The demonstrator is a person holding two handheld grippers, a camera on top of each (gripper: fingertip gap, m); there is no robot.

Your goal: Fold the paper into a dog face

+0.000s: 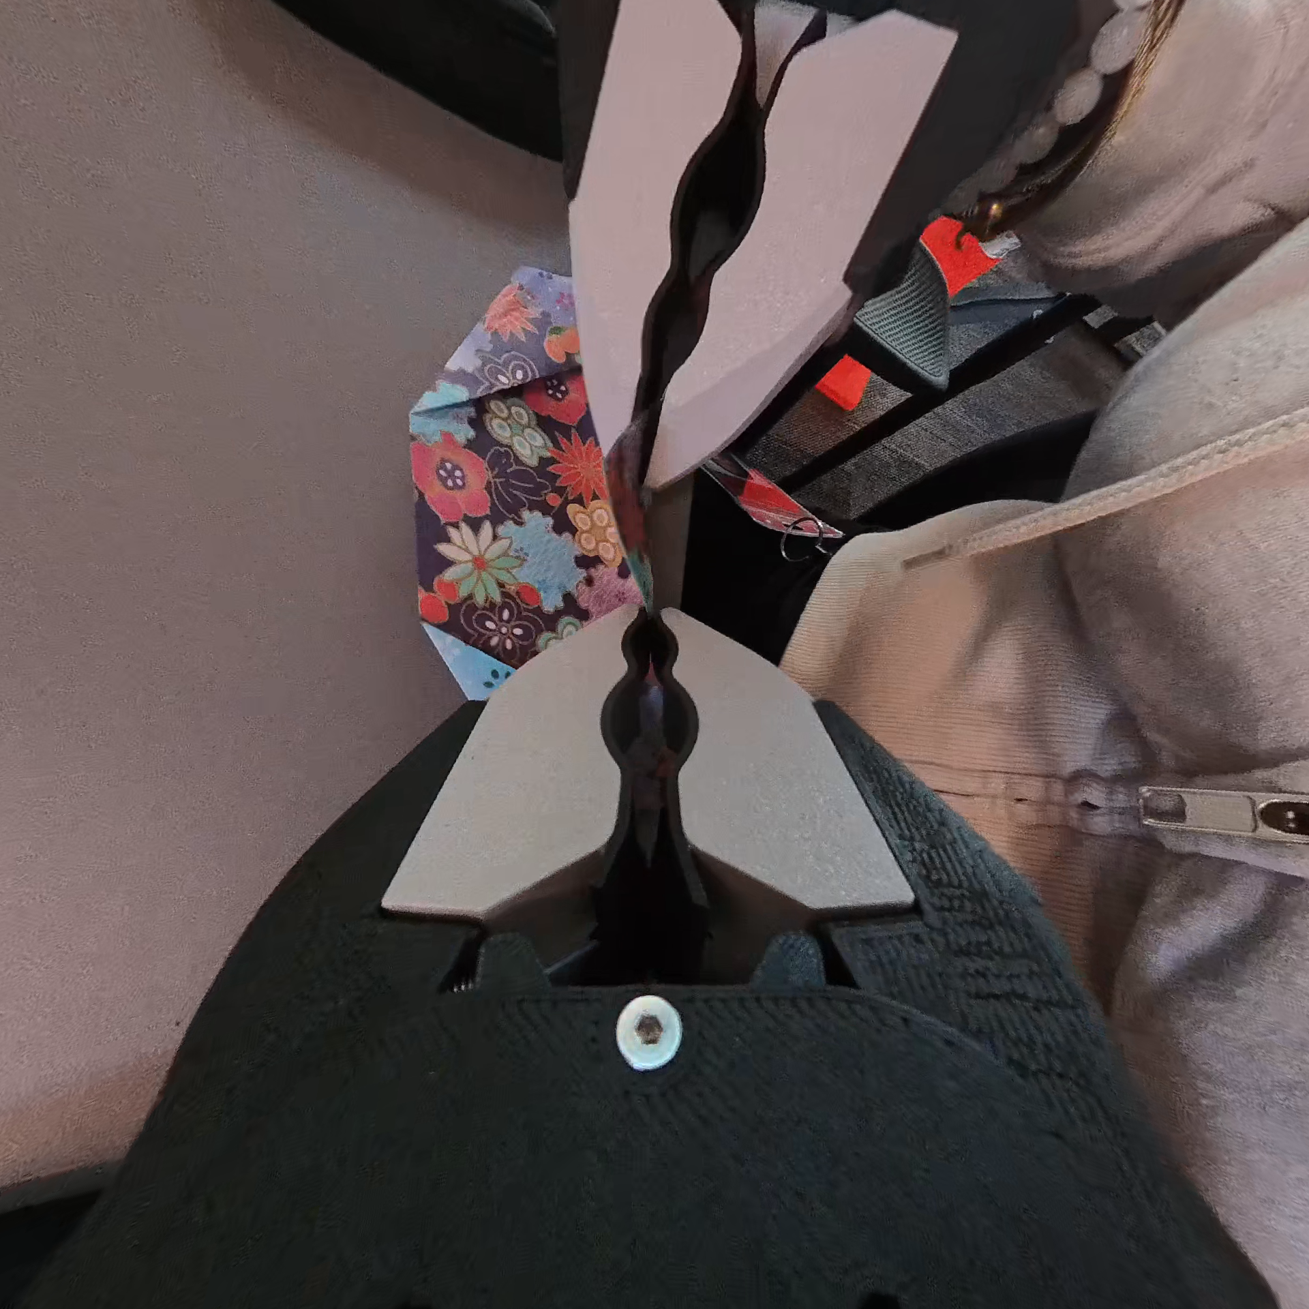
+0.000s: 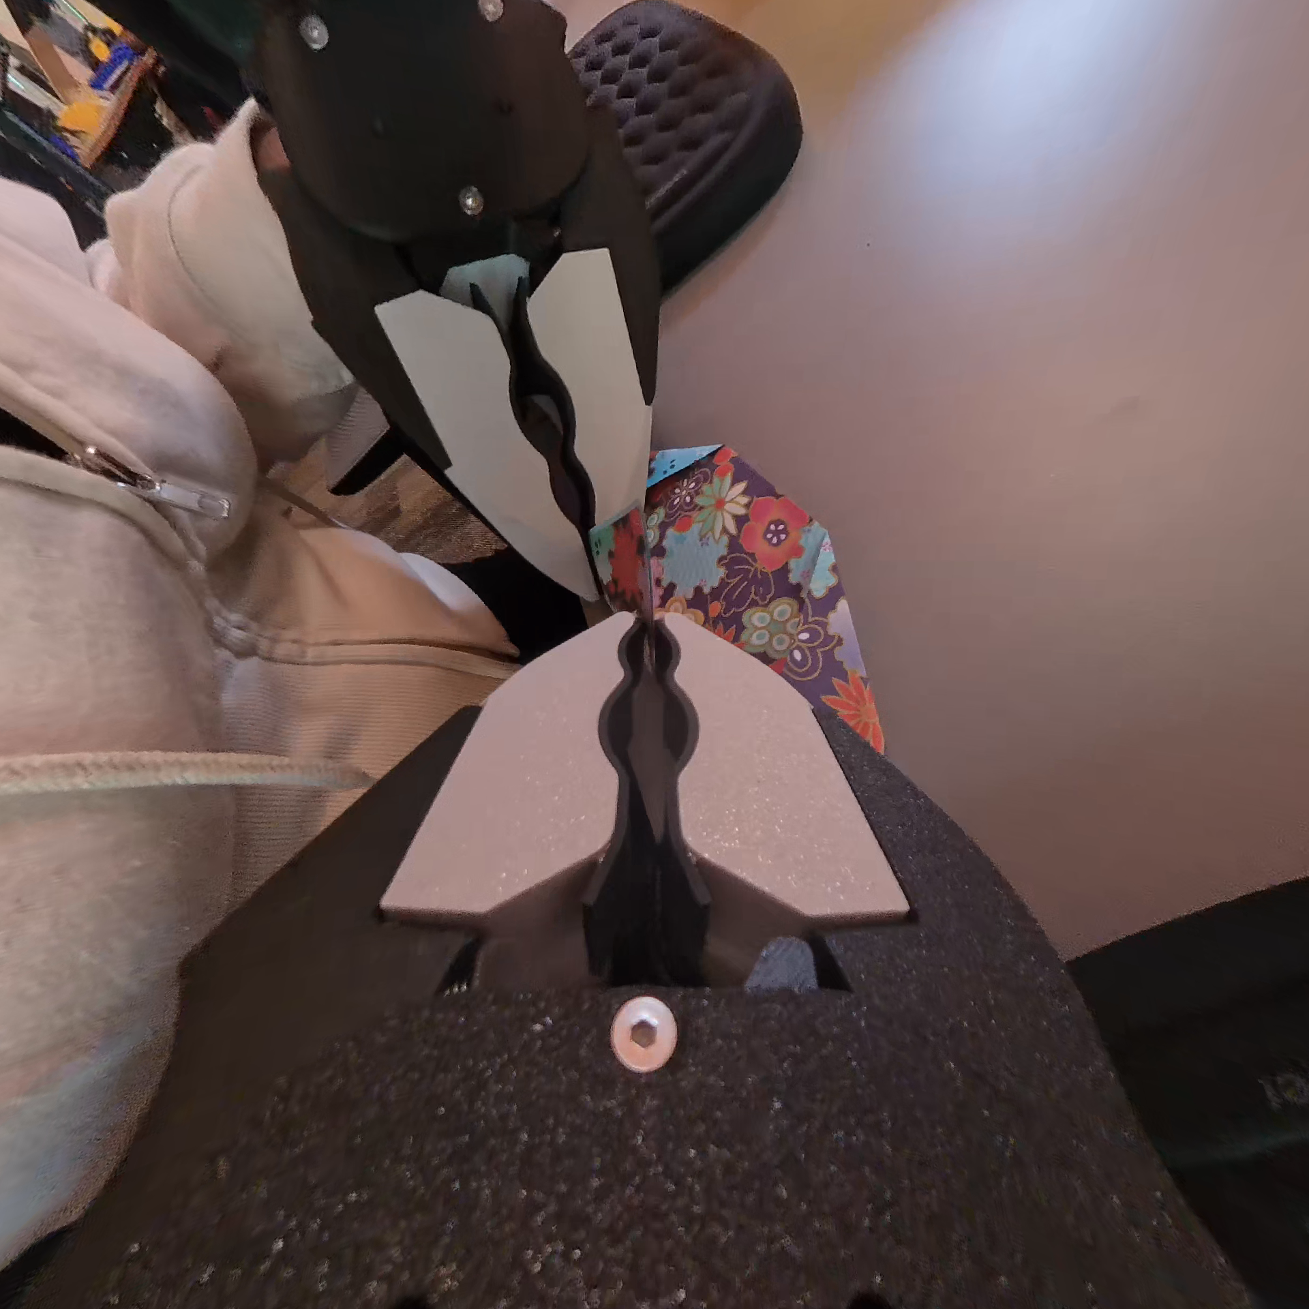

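My left tongs (image 1: 648, 616) and right tongs (image 2: 648, 616) both pinch the floral paper (image 1: 496, 510), mid-fold near the table's (image 1: 212, 425) right edge; next, crease flat.

Can't see the whole folded floral-print paper (image 1: 496, 510) in the left wrist view, since the right gripper's pale wedge fingers (image 1: 637, 234) cover its right side and the left gripper's own grey fingers (image 1: 524, 793) hide the bottom corner. In the right wrist view the paper's (image 2: 744, 552) lower end disappears behind the gripper's black textured body (image 2: 637, 1169). The pinched edge sits deep between the pads, too thin to make out. The person's beige zip-up hoodie (image 2: 106, 637) runs off frame, smeared with blur.
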